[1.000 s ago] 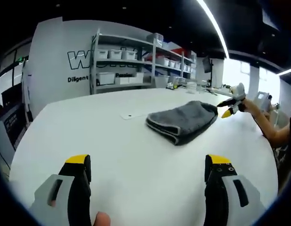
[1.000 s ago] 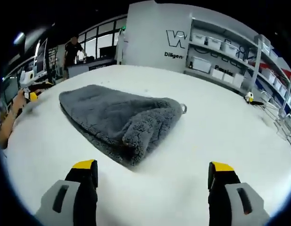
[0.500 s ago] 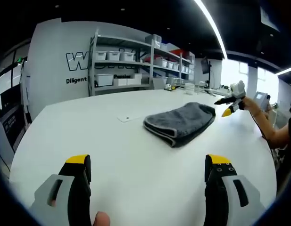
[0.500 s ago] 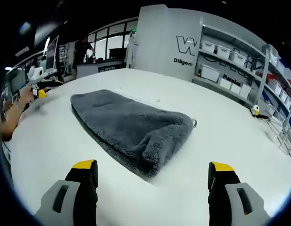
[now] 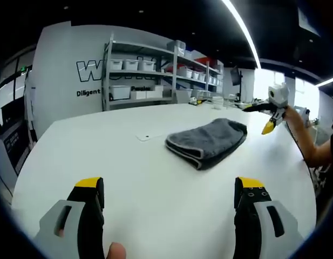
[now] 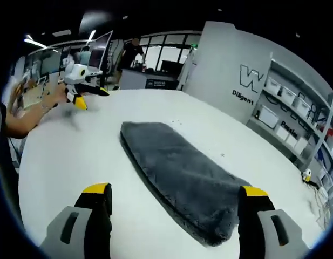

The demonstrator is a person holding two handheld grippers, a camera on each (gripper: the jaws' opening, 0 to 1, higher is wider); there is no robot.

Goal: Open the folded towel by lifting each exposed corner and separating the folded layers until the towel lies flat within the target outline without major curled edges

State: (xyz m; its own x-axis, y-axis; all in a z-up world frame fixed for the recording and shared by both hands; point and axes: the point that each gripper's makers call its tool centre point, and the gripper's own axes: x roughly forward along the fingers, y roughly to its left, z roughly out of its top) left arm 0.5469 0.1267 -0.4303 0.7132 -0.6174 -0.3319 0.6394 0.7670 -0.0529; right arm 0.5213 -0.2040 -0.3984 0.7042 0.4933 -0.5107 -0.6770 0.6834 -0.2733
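Right gripper (image 6: 171, 208) now lifted higher off the towel than a second ago, white table (image 5: 128, 178) spreading wide, folded grey towel (image 5: 206, 141) lying on it well ahead of left gripper (image 5: 169, 208), both sets of jaws apart, holding nothing

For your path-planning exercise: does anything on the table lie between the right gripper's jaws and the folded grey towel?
Nothing visible does. In the right gripper view, bare white table runs from the open right gripper to the towel, whose near end lies close ahead of it.
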